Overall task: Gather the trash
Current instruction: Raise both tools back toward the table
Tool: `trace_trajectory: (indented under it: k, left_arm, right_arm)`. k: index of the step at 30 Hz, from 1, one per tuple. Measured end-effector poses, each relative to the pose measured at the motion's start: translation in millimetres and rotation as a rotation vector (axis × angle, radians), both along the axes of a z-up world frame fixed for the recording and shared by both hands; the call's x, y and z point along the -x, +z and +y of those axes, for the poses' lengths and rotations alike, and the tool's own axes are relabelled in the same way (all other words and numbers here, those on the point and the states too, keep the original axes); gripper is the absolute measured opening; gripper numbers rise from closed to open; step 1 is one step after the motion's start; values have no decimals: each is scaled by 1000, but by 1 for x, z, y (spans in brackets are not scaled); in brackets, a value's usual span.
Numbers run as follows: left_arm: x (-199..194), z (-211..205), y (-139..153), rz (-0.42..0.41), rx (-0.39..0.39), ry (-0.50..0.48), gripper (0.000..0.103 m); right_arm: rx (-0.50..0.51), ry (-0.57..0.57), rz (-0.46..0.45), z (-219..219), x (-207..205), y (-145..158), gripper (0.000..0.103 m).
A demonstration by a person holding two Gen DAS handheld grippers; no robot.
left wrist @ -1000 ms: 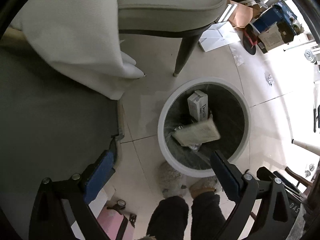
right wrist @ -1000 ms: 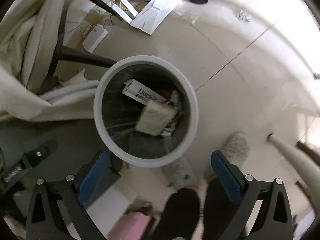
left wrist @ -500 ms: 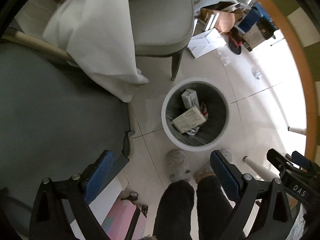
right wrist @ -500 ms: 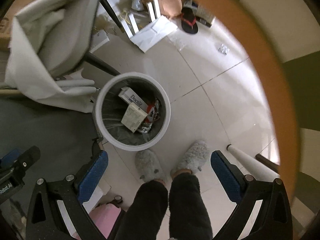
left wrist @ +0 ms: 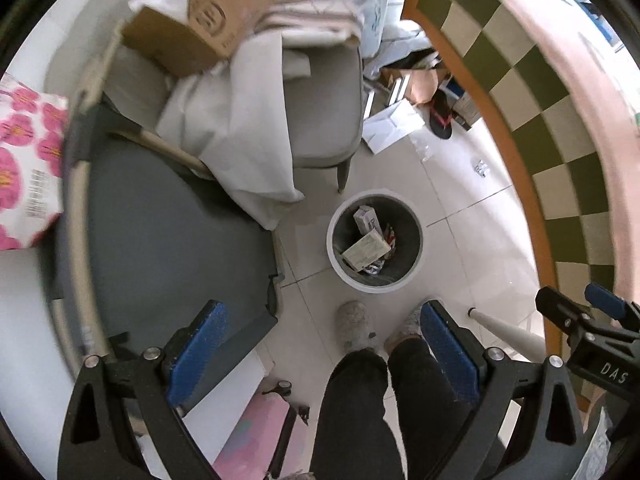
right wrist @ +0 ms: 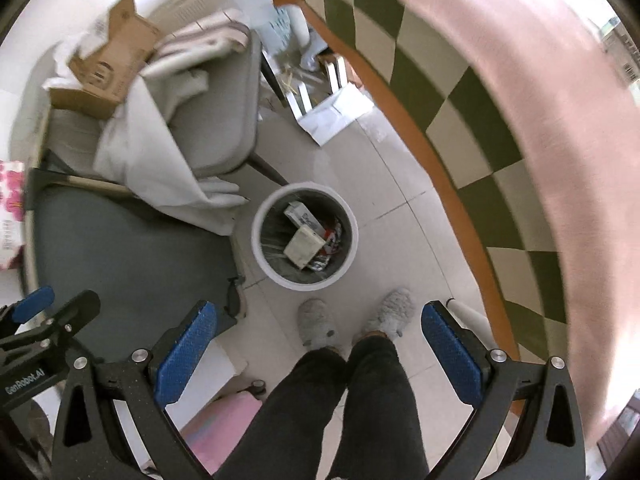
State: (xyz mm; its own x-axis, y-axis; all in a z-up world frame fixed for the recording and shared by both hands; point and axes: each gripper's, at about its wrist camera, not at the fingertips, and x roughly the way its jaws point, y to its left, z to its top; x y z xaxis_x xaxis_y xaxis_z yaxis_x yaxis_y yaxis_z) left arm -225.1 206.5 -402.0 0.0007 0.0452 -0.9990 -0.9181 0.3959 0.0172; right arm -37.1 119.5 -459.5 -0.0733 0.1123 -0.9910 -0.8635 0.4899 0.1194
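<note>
Overhead, both claws spread apart, empty: left claw (left wrist: 320, 344), right claw (right wrist: 316, 344). "DAS" legible on neighbouring claw. Trash bin (left wrist: 374, 280) on floor near slippers (right wrist: 316, 322), holding boxes (right wrist: 303, 246); chair (left wrist: 320, 112) behind.

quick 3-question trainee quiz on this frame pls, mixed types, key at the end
1. True or false: the left gripper holds a piece of trash.
2. What lies on top in the round bin? A) beige flat box B) banana peel C) glass bottle
3. Fill in: the person's slippers stand on the tile floor, just ____ the bin.

Key:
1. False. Both the left gripper and the right gripper are open and empty.
2. A, the beige flat box, beside a white carton.
3. Outside, close to its rim.
</note>
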Motion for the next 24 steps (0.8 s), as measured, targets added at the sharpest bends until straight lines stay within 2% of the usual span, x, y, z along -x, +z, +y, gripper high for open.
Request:
trace_trajectory:
  k: [6, 10, 12, 16, 18, 21, 24]
  left_arm:
    - [-14, 3, 68, 6, -112, -18, 99]
    - [-51, 11, 114, -42, -205, -63, 99]
    - [-81, 15, 133, -67, -239, -104, 99]
    - [-152, 19, 159, -100, -296, -183, 99]
    - [-199, 18, 166, -119, -306, -228, 103]
    - [-270, 13, 170, -147, -293, -312, 103]
    - [-350, 5, 169, -146, -287, -404, 103]
  right_arm:
    - [-84, -54, 72, -7, -11, 67, 103]
    - [-156, -165, 113, -18, -51, 108, 103]
    - [-182, -221, 117, -25, -76, 121, 103]
    - [-219, -355, 77, -49, -154, 151, 103]
    - [-216, -426, 60, -64, -197, 158, 103]
    - [-207, -539, 34, -91, -266, 162, 103]
    - [-153, -634, -2, -117, -339, 155, 103]
